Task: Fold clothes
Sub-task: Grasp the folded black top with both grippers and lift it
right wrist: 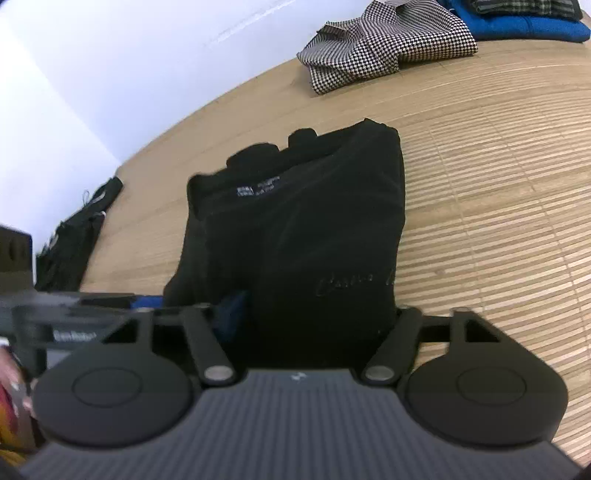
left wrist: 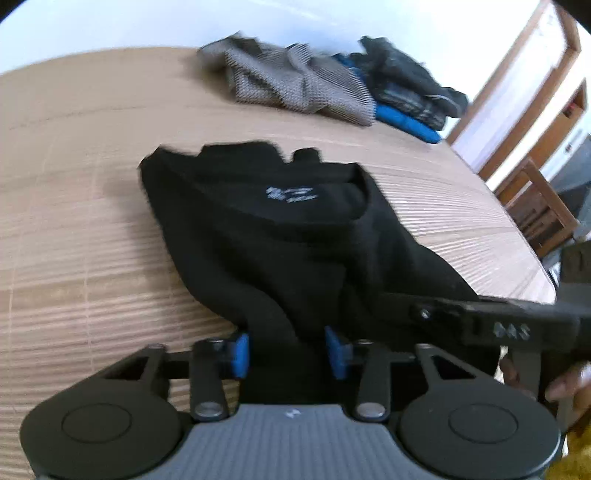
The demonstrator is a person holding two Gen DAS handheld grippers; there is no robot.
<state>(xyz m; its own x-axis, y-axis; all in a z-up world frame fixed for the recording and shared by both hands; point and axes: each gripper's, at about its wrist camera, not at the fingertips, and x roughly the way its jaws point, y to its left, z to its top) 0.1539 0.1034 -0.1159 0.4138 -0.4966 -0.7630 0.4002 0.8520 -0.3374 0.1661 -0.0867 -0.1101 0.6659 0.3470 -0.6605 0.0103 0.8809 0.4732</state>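
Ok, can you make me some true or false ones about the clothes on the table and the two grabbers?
1. The black garment lies on a slatted wooden table. True.
2. The checked garment is folded on top of the black one. False: it lies apart, farther back on the table.
3. Black cloth sits between the blue pads of the left gripper. True.
4. The right gripper hangs over bare table. False: black cloth lies between its fingers.
5. A blue garment lies beside the checked one. True.
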